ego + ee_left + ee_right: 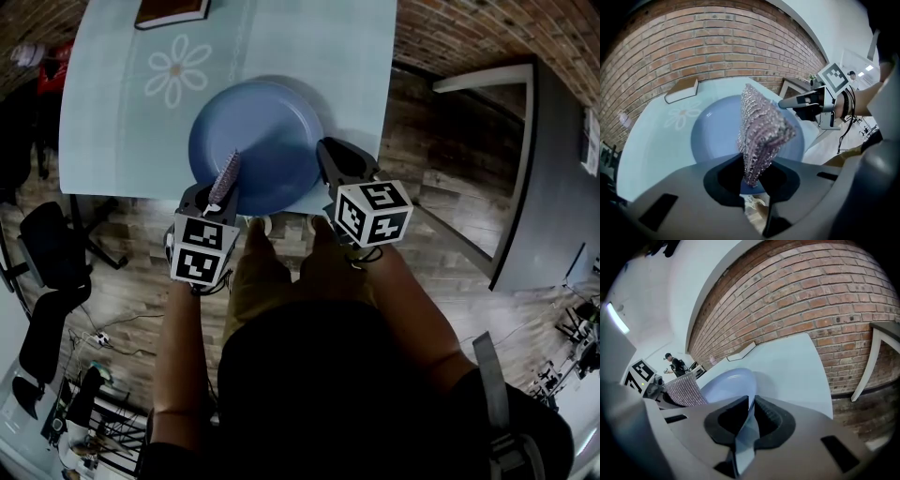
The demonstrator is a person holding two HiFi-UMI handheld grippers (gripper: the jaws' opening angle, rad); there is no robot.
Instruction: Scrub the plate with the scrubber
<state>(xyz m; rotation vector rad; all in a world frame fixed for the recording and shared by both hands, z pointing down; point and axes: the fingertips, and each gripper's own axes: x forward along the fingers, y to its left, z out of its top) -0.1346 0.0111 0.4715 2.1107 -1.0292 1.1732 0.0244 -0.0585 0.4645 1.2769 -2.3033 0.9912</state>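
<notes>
Scrubbing is, by appearance, only getting under way: each tool is gripping its thing, but no suds or rub marks are showing on the blue plate (272,131), so the rubbing itself is being judged as left to do. The left gripper (752,180) is pinching the lower end of the glittery mesh scrubber (757,126), its jaws drawn to a narrow gap filled by the mesh. The right gripper (751,401) is clamping the plate's right rim, jaws nearly together with the thin edge between them. The plate is sitting at the near edge of the pale blue table (103,122), its nearest part overhanging that edge; whether it is being tilted off the surface cannot be told. The scrubber's long axis is running from the jaws forward, away from the person, its free end pointing over the plate's near-left portion; contact with the plate is not showing clearly in any view. A book (172,11) is lying well apart at the far edge.
</notes>
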